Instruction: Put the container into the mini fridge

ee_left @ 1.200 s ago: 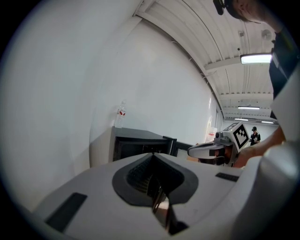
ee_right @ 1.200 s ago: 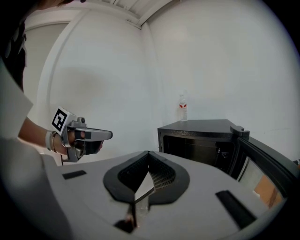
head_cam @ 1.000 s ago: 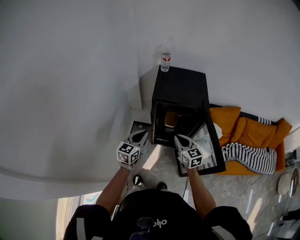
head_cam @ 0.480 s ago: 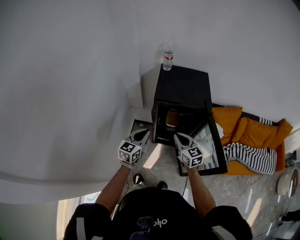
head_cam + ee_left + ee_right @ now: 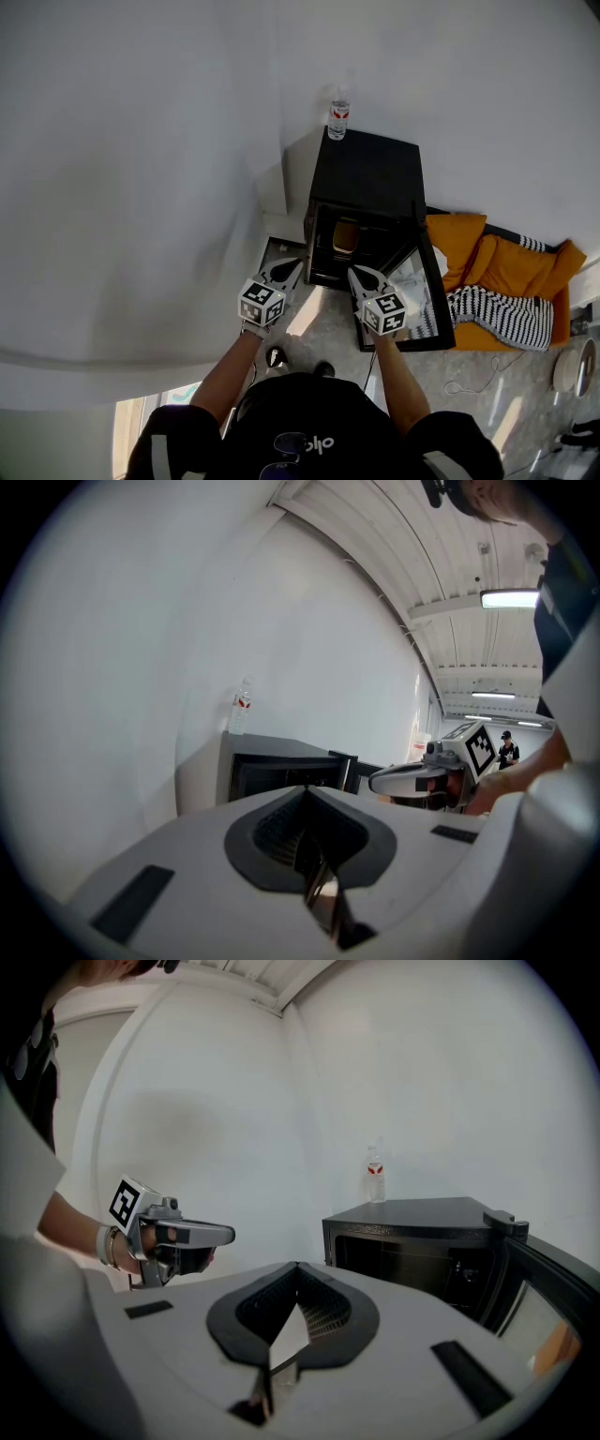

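The black mini fridge [image 5: 370, 183] stands on the floor against the white wall, with its glass door [image 5: 424, 291] swung open to the right. Inside it, on a shelf, sits a tan container [image 5: 345, 236]. My left gripper [image 5: 289, 266] is shut and empty, just in front of the fridge's left corner. My right gripper [image 5: 354, 274] is also shut and empty, in front of the opening near the door. In the left gripper view the shut gripper [image 5: 305, 794] points at the fridge [image 5: 272, 761]. The right gripper view shows its gripper [image 5: 297, 1269] shut, facing the fridge [image 5: 422, 1232] and door [image 5: 548, 1279].
A water bottle [image 5: 338, 116] stands on the fridge's back left corner. An orange cushion [image 5: 497, 262] and a striped cloth [image 5: 497, 314] lie on the floor right of the door. A white cable [image 5: 473, 382] trails on the floor, and a white panel [image 5: 272, 192] leans left of the fridge.
Only the view has shifted slightly; both grippers stay shut and hold their places in front of the open fridge.
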